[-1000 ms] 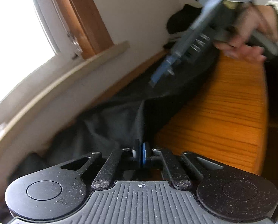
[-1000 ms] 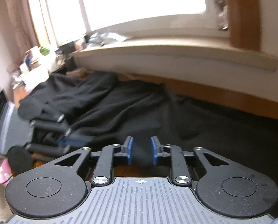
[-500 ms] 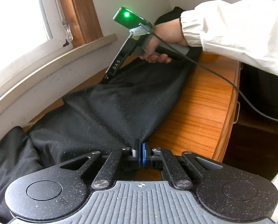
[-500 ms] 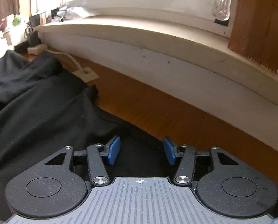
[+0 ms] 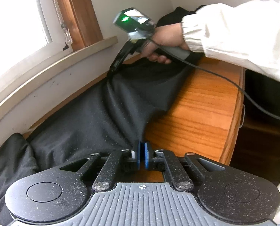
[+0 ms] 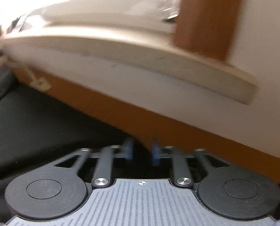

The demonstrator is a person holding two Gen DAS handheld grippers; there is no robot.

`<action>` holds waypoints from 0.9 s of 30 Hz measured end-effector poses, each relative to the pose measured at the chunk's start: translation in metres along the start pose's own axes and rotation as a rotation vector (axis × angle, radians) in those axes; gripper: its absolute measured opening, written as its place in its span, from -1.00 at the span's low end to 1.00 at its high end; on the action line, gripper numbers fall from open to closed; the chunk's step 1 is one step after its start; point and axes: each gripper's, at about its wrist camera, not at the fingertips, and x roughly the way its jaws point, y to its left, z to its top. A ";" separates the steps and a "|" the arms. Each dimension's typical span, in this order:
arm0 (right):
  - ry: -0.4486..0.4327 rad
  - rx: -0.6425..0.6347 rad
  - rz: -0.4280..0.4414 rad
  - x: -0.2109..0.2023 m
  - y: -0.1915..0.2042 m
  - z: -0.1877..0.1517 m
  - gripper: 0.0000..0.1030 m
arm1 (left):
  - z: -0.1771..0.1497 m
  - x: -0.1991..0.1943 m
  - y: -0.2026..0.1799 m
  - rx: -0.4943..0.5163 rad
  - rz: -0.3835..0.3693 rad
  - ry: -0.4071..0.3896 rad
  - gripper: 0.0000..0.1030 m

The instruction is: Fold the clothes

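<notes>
A black garment (image 5: 94, 116) lies spread on the orange wooden table (image 5: 202, 109), along the wall under the window sill. My left gripper (image 5: 141, 153) is shut on the garment's near edge. In the left wrist view my right gripper (image 5: 111, 71) is held in a hand at the garment's far edge by the wall. In the blurred right wrist view the right gripper (image 6: 141, 151) has its blue pads a small gap apart over the black cloth (image 6: 38, 124), with dark cloth between them. I cannot tell if they pinch it.
A pale window sill (image 6: 121, 50) and white wall run along the table's back. A white plug block (image 6: 39, 82) lies by the wall. More dark clothes (image 5: 177, 13) sit in the far corner. The table's right edge (image 5: 235, 124) drops to a dark floor.
My right gripper's pads have come closer together at the garment's far edge near the wall. The cloth there has bunched up a little. My left gripper holds as before.
</notes>
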 end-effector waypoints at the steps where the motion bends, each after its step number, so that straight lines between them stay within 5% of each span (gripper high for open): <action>1: -0.012 0.024 -0.005 -0.010 -0.009 -0.003 -0.23 | 0.003 -0.002 0.005 -0.019 -0.004 -0.010 -0.62; 4: -0.029 0.103 -0.027 -0.050 -0.049 -0.027 -0.11 | 0.015 -0.012 0.028 -0.073 0.018 -0.058 -0.29; 6: -0.029 0.150 -0.053 -0.076 -0.070 -0.049 0.06 | 0.025 -0.014 0.044 -0.088 0.047 -0.081 -0.26; 10: -0.025 0.205 -0.139 -0.123 -0.101 -0.097 0.12 | 0.053 0.018 0.071 -0.089 0.121 -0.084 0.29; 19: -0.074 0.302 -0.216 -0.163 -0.121 -0.138 0.31 | 0.070 0.114 0.105 -0.103 0.138 0.103 0.08; 27: -0.098 0.414 -0.353 -0.175 -0.141 -0.146 0.31 | 0.037 0.097 0.114 -0.152 0.139 0.101 0.01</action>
